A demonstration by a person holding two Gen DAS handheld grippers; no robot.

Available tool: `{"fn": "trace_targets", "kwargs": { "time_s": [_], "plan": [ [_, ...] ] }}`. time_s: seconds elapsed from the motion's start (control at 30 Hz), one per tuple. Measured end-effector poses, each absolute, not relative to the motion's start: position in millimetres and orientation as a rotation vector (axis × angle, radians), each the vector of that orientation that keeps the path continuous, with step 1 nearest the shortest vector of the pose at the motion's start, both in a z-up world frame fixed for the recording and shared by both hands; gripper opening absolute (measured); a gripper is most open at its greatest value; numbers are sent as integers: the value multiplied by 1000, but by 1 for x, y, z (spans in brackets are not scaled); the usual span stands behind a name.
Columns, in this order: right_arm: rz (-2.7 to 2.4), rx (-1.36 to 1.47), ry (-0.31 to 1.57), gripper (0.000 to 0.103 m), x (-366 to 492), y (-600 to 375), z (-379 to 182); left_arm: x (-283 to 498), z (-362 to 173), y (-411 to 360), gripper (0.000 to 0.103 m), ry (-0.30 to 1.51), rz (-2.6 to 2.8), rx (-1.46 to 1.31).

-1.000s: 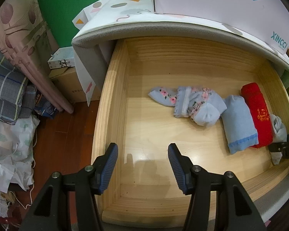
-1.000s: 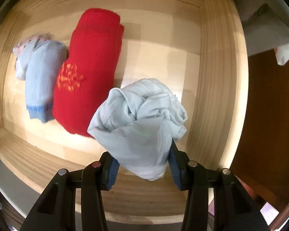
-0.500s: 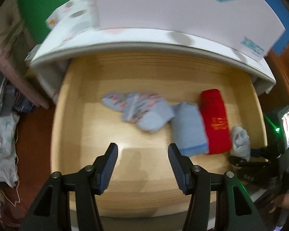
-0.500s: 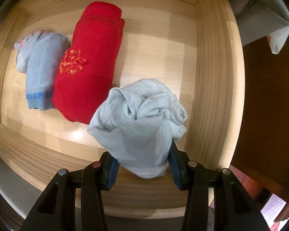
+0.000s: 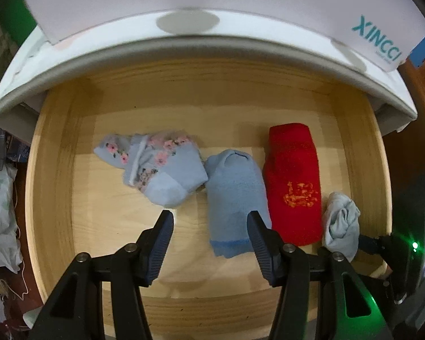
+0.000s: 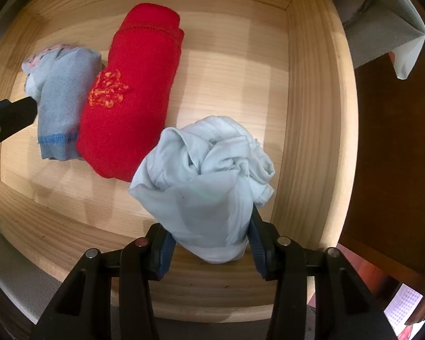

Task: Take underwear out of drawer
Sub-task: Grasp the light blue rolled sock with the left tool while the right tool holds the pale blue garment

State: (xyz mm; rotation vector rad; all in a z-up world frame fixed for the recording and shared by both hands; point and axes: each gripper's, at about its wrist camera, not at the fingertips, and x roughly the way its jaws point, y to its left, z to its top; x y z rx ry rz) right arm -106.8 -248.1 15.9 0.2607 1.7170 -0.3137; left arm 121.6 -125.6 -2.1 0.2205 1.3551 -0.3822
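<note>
While the right gripper [image 6: 209, 243] points down into the open pale wooden drawer [image 6: 311, 113], its fingers [image 6: 259, 252] are clamped on a crumpled pale blue piece of underwear [image 6: 206, 181], which bunches up between the pads near the drawer's right wall and seems to hang clear of the drawer floor, though the fisheye view makes that hard to judge. Just beside it lies a rolled red knitted garment with an orange embroidered mark [image 6: 133, 90], and touching that on its far side is a folded light blue garment with a darker blue hem [image 6: 62, 96]. Seen from the left wrist, the left gripper [image 5: 209, 232] hangs over the drawer with its fingers [image 5: 163, 238] partly apart and nothing between them, above the folded light blue garment's hem. Farther left in the drawer sits a light blue bundle printed with pink flowers [image 5: 153, 164], touching the folded blue garment. A white box with teal lettering [image 5: 376, 42] stands on the white top above the drawer.
</note>
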Motion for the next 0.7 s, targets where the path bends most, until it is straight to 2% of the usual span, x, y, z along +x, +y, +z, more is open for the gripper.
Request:
{"fn": "trace_targets", "kwargs": {
  "time_s": [0.57,0.7],
  "plan": [
    [-304,240,1726,45,-106,-234,11,135,-8,-140,55,1384,-366,153],
    [-303,238,1726,45,-105,-228,10,140,-20,-147,55,1450,-362,177]
  ]
}}
